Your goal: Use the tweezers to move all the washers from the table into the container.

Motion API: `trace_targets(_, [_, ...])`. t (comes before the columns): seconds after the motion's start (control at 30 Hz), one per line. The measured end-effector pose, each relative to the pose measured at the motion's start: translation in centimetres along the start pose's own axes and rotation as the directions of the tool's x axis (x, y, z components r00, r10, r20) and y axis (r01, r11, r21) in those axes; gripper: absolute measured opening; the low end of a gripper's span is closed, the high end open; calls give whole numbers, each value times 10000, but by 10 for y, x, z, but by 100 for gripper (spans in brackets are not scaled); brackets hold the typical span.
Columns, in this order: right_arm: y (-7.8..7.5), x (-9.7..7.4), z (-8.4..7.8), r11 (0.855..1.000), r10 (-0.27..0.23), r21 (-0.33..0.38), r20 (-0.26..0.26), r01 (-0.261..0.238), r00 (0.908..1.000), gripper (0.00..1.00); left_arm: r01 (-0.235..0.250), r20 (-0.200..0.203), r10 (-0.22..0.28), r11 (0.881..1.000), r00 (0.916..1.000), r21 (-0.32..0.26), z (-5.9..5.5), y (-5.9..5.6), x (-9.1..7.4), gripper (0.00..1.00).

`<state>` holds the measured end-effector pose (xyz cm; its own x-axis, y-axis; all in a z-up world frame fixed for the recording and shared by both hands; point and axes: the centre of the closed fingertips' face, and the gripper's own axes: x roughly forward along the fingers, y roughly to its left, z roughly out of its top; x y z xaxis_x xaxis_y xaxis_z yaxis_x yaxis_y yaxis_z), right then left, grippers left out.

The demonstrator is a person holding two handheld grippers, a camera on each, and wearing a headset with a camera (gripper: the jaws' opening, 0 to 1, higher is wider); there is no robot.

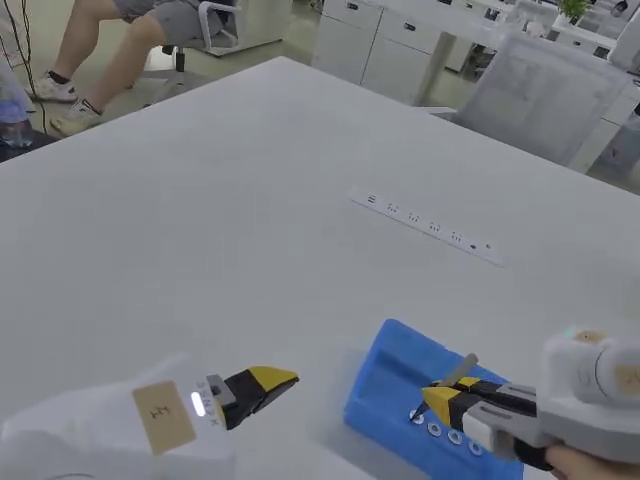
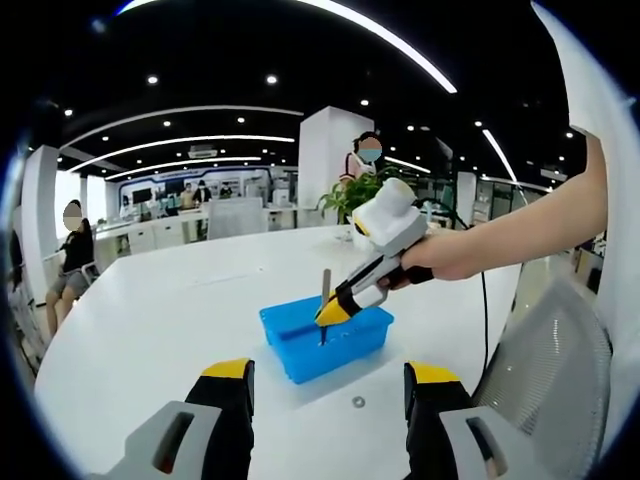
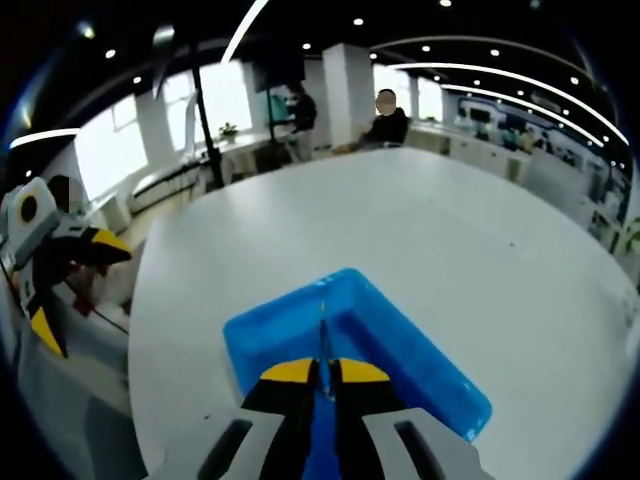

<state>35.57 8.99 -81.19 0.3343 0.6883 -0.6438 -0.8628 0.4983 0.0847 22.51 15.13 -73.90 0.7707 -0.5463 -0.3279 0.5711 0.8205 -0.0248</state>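
Now R tongs (image 3: 325, 372) clamp tweezers (image 3: 322, 335) in container (image 2: 300, 362), L tongs (image 2: 330, 374) open, 1 washer (image 2: 358, 402) outside.

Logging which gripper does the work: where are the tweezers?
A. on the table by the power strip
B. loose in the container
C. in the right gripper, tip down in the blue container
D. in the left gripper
C: the right gripper is shut on the tweezers, tip down inside the blue container; the left gripper stands open and empty.

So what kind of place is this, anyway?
Probably an open-plan office: white cabinets and a mesh office chair past the big white table, with strip ceiling lights overhead.
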Motion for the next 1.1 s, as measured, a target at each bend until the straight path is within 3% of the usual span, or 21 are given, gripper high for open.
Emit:
trace_targets(0.17, [0, -6, 5, 9997, -191, -164, 142, 193, 9997, 4, 3, -3, -3, 10000, 10000, -2, 0, 0, 0, 60])
trace_targets(0.33, [3, -22, 21, 9991, -314, -246, 727, 333, 9969, 4, 18, -13, -18, 10000, 10000, 11, 0, 0, 0, 60])
trace_targets(0.63, [20, -49, 35, 9978, -20, -653, 1255, 103, 9921, 3, 17, -21, -17, 10000, 10000, 50, 0, 0, 0, 59])
trace_targets(0.87, [37, -60, 32, 9983, 310, -524, 1397, -239, 9897, 4, 41, -45, -41, 10000, 10000, 80, -1, -1, 1, 59])
trace_targets(1.1, [57, -58, 18, 9958, 878, -357, 1148, -842, 9895, 4, 79, -45, -79, 9999, 10000, 113, -1, -2, 1, 59])
